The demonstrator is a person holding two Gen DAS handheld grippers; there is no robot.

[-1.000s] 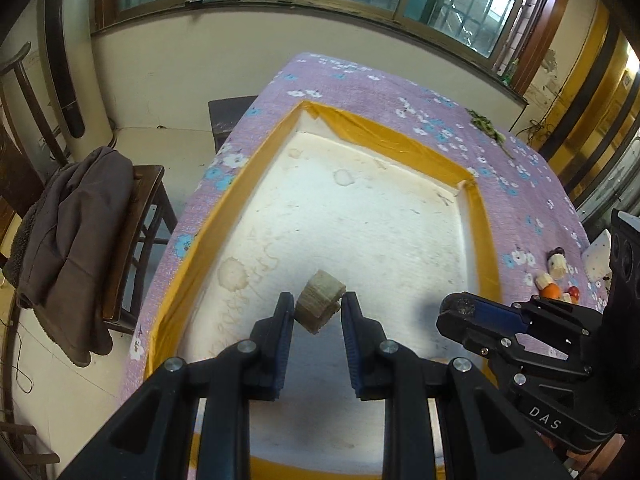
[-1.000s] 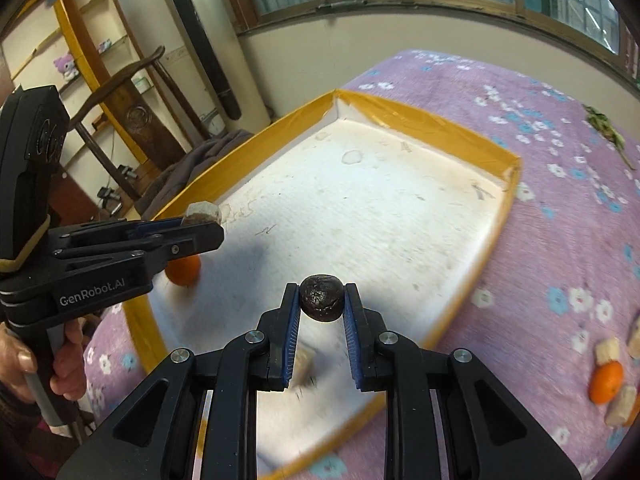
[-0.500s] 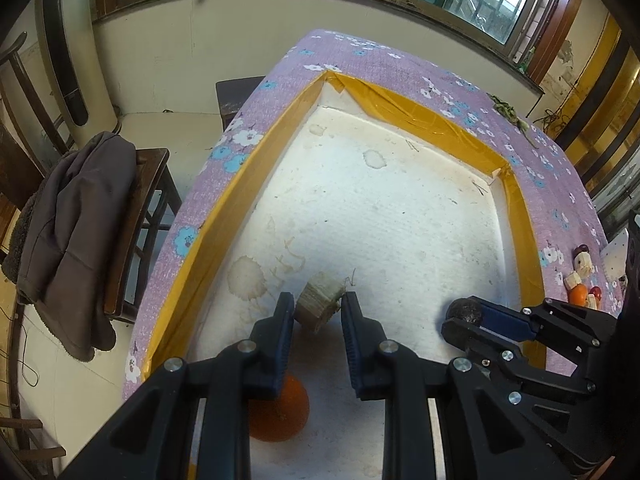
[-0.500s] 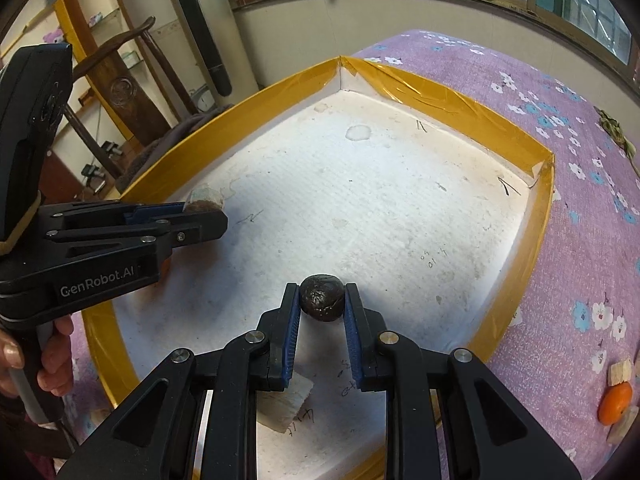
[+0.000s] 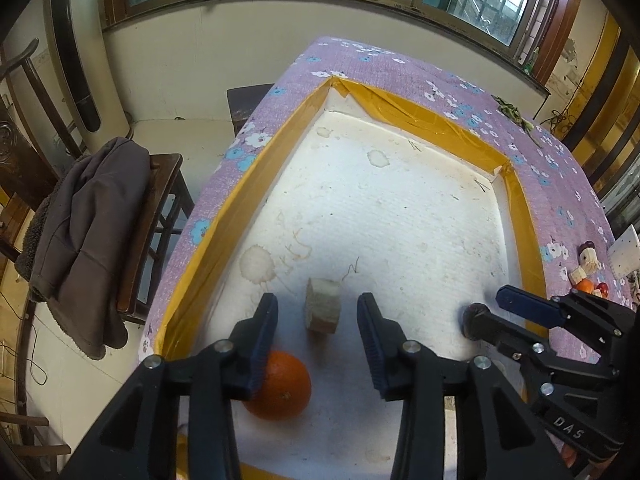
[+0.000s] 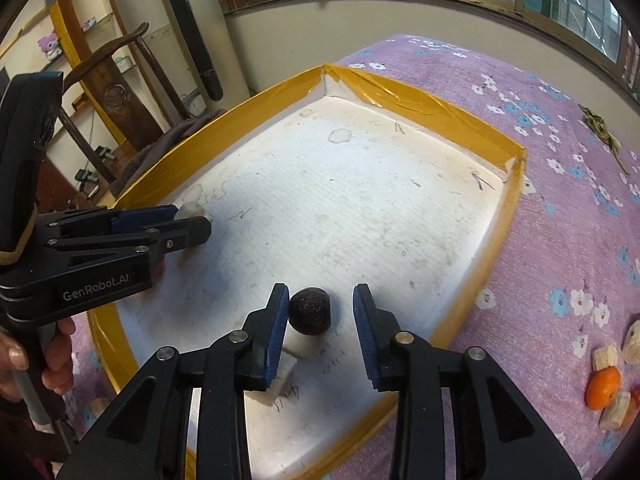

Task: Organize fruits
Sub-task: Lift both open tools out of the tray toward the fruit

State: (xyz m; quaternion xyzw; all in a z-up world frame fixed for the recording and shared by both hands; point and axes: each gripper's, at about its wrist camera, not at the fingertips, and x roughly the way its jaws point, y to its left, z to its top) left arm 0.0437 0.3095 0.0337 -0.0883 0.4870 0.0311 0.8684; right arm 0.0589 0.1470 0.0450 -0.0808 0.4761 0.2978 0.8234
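Observation:
A white foam tray (image 5: 400,208) with yellow tape rims lies on the purple flowered cloth. My left gripper (image 5: 317,320) is open; a pale banana chunk (image 5: 322,305) rests on the tray floor between its fingers. An orange (image 5: 280,386) lies under the left finger. My right gripper (image 6: 321,312) is open; a dark round fruit (image 6: 310,311) sits on the tray (image 6: 360,208) between its fingers, close to the left one. A white chunk (image 6: 282,376) lies below that finger. The right gripper also shows in the left view (image 5: 486,312).
Loose fruit pieces and a small orange (image 6: 603,387) lie on the cloth at the right; they also show in the left wrist view (image 5: 586,276). A chair with a dark jacket (image 5: 84,232) stands left of the table. A green sprig (image 6: 600,126) lies at the far right.
Both grippers have opened and lowered to the tray. The banana chunk and the dark fruit, held before, now rest on the tray floor between the fingers.

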